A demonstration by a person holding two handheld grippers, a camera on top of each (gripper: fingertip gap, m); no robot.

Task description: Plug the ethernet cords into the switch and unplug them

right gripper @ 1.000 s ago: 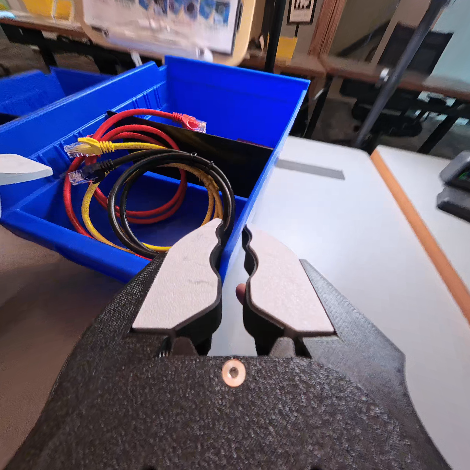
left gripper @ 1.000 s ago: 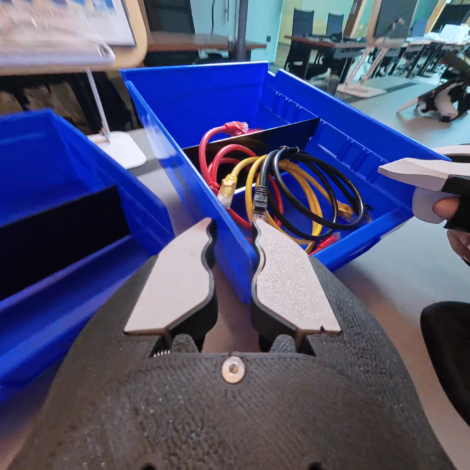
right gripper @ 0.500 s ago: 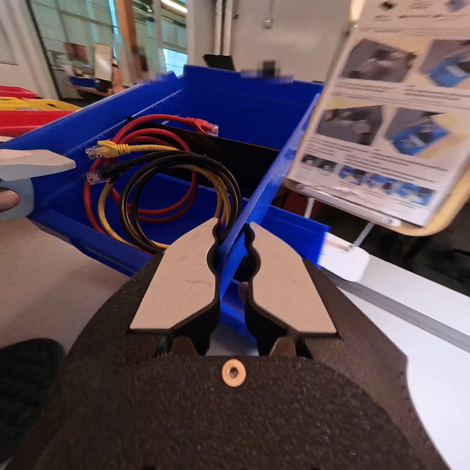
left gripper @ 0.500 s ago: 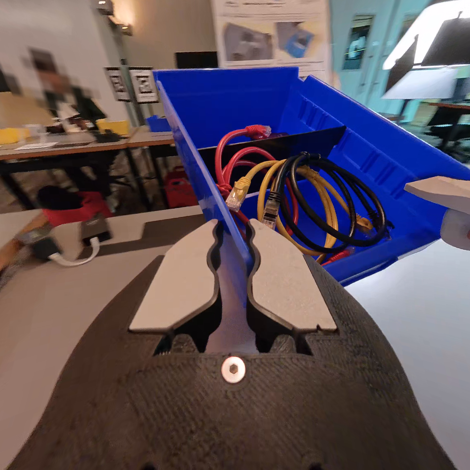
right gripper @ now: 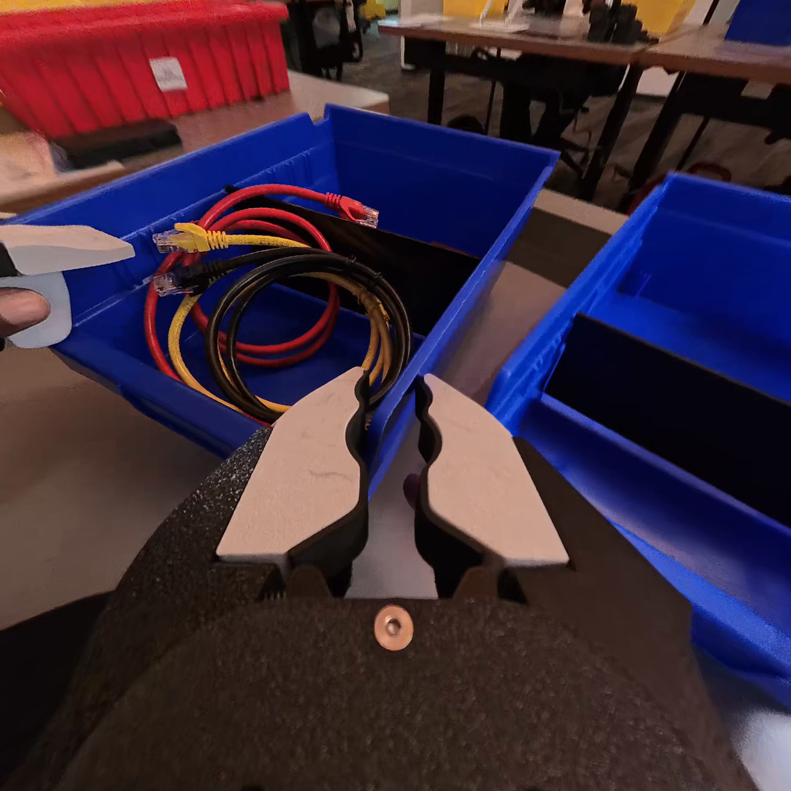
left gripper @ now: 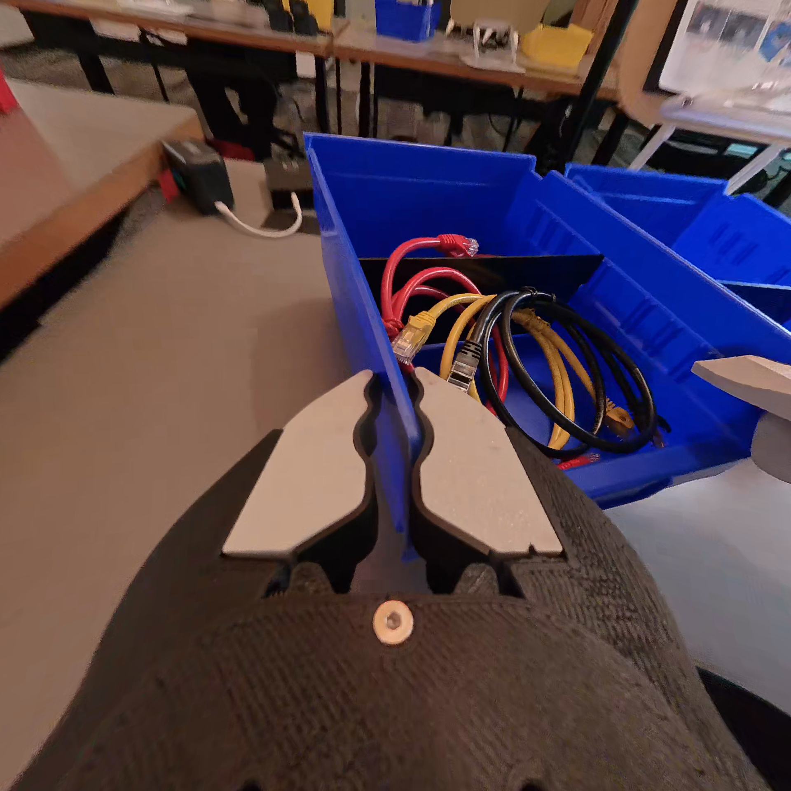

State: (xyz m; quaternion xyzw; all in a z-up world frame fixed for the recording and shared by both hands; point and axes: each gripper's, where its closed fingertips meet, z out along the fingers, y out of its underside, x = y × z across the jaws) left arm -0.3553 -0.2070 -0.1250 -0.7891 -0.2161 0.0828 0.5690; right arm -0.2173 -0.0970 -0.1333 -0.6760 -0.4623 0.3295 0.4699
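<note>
On the grey table point(left gripper: 179, 385) in front of you, a blue bin point(left gripper: 428, 201) is sitting with three coiled ethernet cords in its near compartment, in front of a black divider point(left gripper: 535, 269). You are pinching the bin's left side wall with the left gripper point(left gripper: 393, 376): one finger is lying outside the wall, the other inside, and both are pressing against the blue plastic. You are holding the opposite wall with the right gripper point(right gripper: 391, 379) in the same way, one finger inside the bin and one outside; the wall seems to be touching only the inner finger, so I cannot tell how firmly that side is clamped.

The red cord point(right gripper: 274, 359) is looping up over the divider, its plug pointing toward the far compartment. The yellow cord point(right gripper: 184, 338) and the black cord point(right gripper: 222, 342) are lying coiled over it, their clear plugs pointing toward the left wall.

A second blue bin point(right gripper: 667, 308), also with a black divider, is standing just beside the first on your right, with a strip of table between them. A red crate point(right gripper: 141, 64) is showing blurred beyond. No switch is identifiable in either view.
</note>
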